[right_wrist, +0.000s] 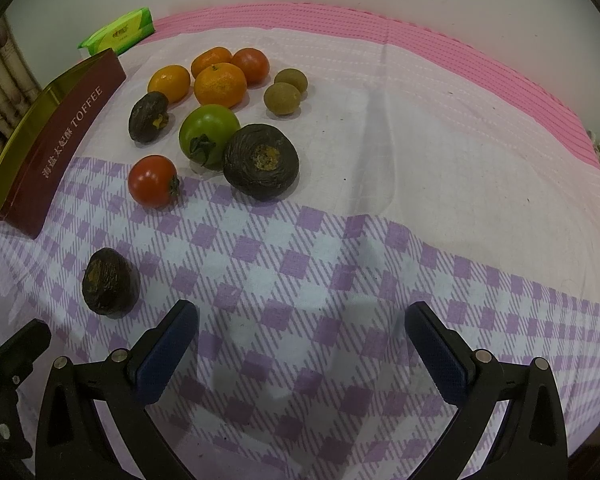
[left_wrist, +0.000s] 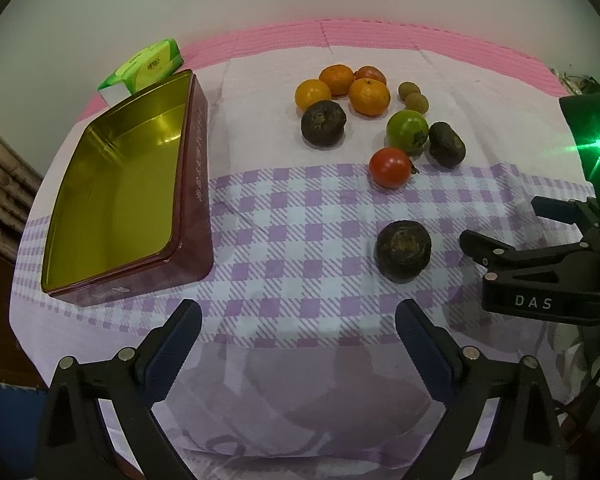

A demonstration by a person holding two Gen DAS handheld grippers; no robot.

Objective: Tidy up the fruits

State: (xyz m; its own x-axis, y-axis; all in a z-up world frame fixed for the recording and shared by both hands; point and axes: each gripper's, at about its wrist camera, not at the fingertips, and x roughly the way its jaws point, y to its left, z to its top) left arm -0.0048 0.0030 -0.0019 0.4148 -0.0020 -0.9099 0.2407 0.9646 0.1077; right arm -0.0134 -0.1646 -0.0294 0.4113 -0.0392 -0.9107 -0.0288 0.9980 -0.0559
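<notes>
An open maroon tin [left_wrist: 196,184] with a bare gold inside lies on the left of the cloth. To its right sits a cluster of fruit: oranges [left_wrist: 369,97], a green tomato [left_wrist: 407,130], a red tomato [left_wrist: 390,167], two small brownish fruits [left_wrist: 416,102] and dark round fruits [left_wrist: 323,122]. One dark fruit [left_wrist: 403,250] lies apart, nearer me, also seen in the right wrist view [right_wrist: 110,282]. My left gripper [left_wrist: 298,312] hovers open over the checked cloth, nothing between its fingers. My right gripper [right_wrist: 302,310] is open too, to the right of the lone dark fruit.
A green tissue pack [left_wrist: 150,66] lies behind the tin near the wall. The purple checked cloth [right_wrist: 340,264] covers the table over a pink mat [right_wrist: 460,52]. The table's edge runs just behind the tin on the left.
</notes>
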